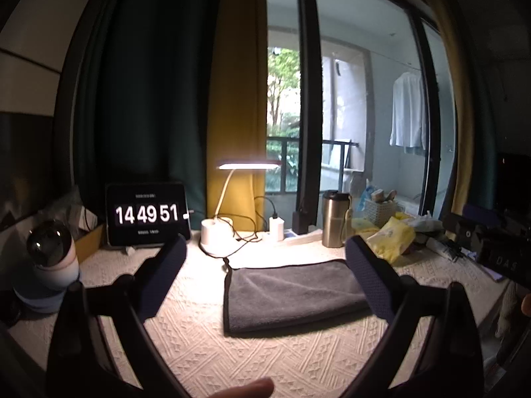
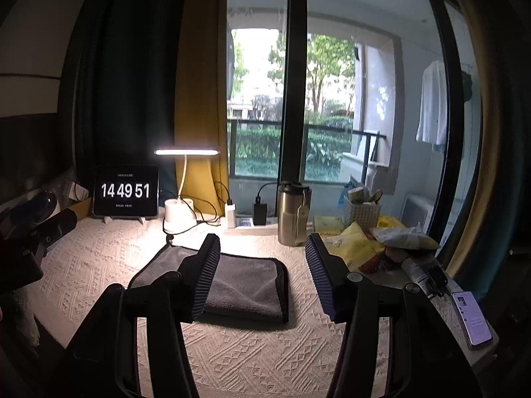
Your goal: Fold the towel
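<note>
A grey towel with a dark hem (image 1: 292, 293) lies folded flat on the cream textured cloth, also in the right wrist view (image 2: 245, 285). My left gripper (image 1: 265, 248) is open and empty, held above the table with the towel between and below its fingers. My right gripper (image 2: 262, 248) is open and empty, hovering over the towel's near right part; its left finger (image 2: 207, 275) covers the towel's middle. The right gripper's body shows at the right edge of the left wrist view (image 1: 491, 245).
At the back stand a tablet clock (image 1: 147, 214), a lit white desk lamp (image 1: 219, 232), chargers with cables (image 1: 275, 229) and a steel tumbler (image 1: 335, 219). Yellow bags and clutter (image 1: 395, 235) lie right. A round-topped bottle (image 1: 49, 265) is left. A phone (image 2: 473, 318) lies at the right edge.
</note>
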`<state>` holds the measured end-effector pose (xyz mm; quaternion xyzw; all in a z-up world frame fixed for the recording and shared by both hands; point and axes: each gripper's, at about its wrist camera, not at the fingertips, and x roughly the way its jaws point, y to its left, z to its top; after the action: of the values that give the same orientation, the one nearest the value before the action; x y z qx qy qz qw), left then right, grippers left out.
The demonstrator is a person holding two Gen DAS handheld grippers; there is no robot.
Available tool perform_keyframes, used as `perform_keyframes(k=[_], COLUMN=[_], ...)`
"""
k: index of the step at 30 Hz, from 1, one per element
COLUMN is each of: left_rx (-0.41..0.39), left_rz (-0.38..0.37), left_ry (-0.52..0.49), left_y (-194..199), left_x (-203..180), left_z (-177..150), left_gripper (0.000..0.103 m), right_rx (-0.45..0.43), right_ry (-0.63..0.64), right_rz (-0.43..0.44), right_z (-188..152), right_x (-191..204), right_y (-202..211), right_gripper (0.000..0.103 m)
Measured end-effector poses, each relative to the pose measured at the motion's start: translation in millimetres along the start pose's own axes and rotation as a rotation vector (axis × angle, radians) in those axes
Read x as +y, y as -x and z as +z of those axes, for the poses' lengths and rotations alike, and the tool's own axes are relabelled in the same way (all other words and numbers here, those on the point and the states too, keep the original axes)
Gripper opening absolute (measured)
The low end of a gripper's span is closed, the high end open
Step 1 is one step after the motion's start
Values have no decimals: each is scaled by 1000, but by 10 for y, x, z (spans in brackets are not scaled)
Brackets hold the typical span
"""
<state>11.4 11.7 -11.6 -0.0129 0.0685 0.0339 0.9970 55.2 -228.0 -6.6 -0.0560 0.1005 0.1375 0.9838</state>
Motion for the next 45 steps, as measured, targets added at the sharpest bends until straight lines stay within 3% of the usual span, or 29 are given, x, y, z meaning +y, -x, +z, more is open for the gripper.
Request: perform_keyframes(k=[6,17,45], left_rx=[19,-21,13], left_rz=[-14,-70,-32], left_ry=[5,7,32], left_y=[63,182,142], left_x=[34,-10,43], left_z=[-108,-149,-144], left_gripper=[97,97,97], right_rx=[-59,-108,-102], right_ry=[-17,21,25], right_rz=[-18,-5,-9], right_z=[-144,-302,-311], right_x=[56,239,279], right_y=[230,424,379], right_gripper=[62,67,67])
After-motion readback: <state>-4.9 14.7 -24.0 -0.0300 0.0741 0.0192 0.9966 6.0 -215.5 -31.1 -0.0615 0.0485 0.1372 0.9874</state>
